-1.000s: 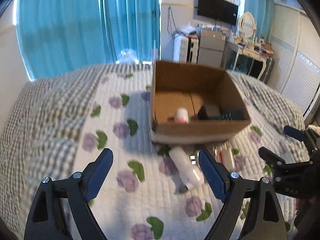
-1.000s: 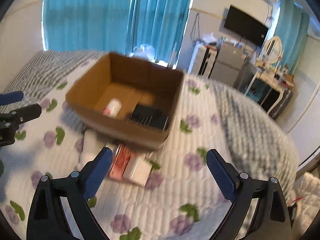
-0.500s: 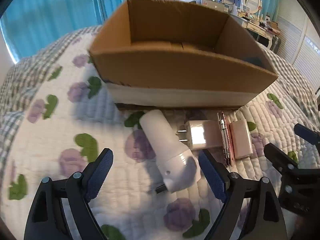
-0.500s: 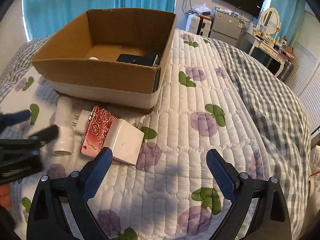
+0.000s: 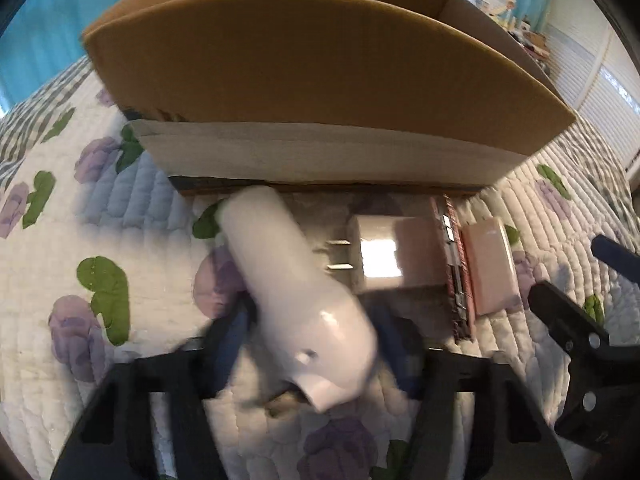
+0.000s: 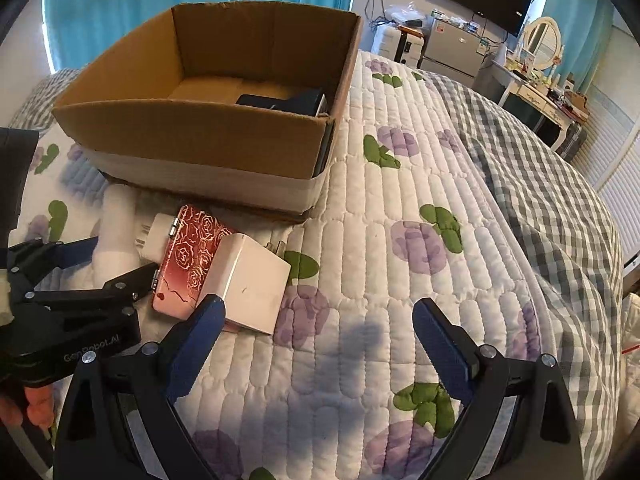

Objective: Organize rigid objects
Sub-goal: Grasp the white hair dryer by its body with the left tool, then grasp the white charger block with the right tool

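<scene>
A white cylindrical bottle (image 5: 296, 292) lies on the quilt in front of the cardboard box (image 5: 304, 76). My left gripper (image 5: 310, 340) has its blue fingers on both sides of the bottle's near end, closing on it; the image is blurred. Beside the bottle lie a white plug charger (image 5: 384, 258), a red rose-patterned case (image 6: 192, 256) and a bigger white charger block (image 6: 252, 284). My right gripper (image 6: 316, 336) is open and empty above the quilt, its left finger beside the white block. The box (image 6: 208, 136) holds a black object (image 6: 288, 102).
The bed has a white quilt with purple flowers (image 6: 416, 240) and a grey checked blanket (image 6: 540, 184) on the right. Blue curtains, a TV, a fridge and a dressing table stand behind the bed.
My left gripper has moved down and forward onto the white bottle and its fingers have narrowed around it. My right gripper has come lower and closer to the white charger block.
</scene>
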Available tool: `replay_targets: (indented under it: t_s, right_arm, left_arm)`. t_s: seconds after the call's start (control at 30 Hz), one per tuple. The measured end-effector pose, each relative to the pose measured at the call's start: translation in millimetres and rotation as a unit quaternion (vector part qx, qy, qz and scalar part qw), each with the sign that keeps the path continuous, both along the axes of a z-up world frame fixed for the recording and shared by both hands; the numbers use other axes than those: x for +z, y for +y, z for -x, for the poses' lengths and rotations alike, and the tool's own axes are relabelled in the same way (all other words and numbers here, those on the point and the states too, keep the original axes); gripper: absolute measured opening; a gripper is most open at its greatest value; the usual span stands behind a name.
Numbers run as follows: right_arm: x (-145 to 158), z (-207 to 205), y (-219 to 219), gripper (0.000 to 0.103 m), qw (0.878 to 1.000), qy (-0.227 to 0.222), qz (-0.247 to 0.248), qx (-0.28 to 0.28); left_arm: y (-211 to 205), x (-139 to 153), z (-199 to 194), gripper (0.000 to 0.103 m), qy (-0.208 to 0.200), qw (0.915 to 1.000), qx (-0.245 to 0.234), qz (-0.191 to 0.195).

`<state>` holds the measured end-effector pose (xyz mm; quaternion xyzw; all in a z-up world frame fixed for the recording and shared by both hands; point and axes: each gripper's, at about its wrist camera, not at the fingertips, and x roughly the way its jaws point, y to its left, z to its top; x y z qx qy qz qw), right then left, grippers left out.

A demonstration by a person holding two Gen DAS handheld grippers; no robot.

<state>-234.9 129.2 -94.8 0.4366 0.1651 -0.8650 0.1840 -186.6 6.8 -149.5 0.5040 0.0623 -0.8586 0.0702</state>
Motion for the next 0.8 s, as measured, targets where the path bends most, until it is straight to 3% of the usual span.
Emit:
replay_targets:
  t_s: [0.13, 0.3, 0.5, 0.67, 0.8]
  right_arm:
    - [-0.1, 0.0, 2.0, 0.095, 1.000, 0.000, 0.004, -0.004]
    - [1.3, -0.1, 3.2, 0.095, 1.000, -0.002, 0.019, -0.006]
    - [-6.2, 12.8, -5.2, 0.095, 0.997, -0.046, 0.057, -0.007]
    - [-25.9, 24.8, -15.3, 0.094, 0.995, -0.087, 0.057, -0.012]
    - [-34.8, 33.7, -27.3, 0.094, 0.995, -0.087, 0.042, -0.015]
  left_arm:
    - [-1.2, 5.2, -9.8, 0.052, 0.006, 1.0000, -0.002, -0.001]
    - [-1.3, 25.3, -37.3, 0.052, 0.036, 0.9988, -0.009, 0.032]
    - [-5.6, 30.9, -49.0, 0.052, 0.052, 0.9964, 0.005, 0.066]
    - [-21.2, 28.6, -49.7, 0.052, 0.052, 0.9968, 0.016, 0.058]
    - [-25.1, 29.1, -38.8, 0.052, 0.043, 0.9976, 0.021, 0.051]
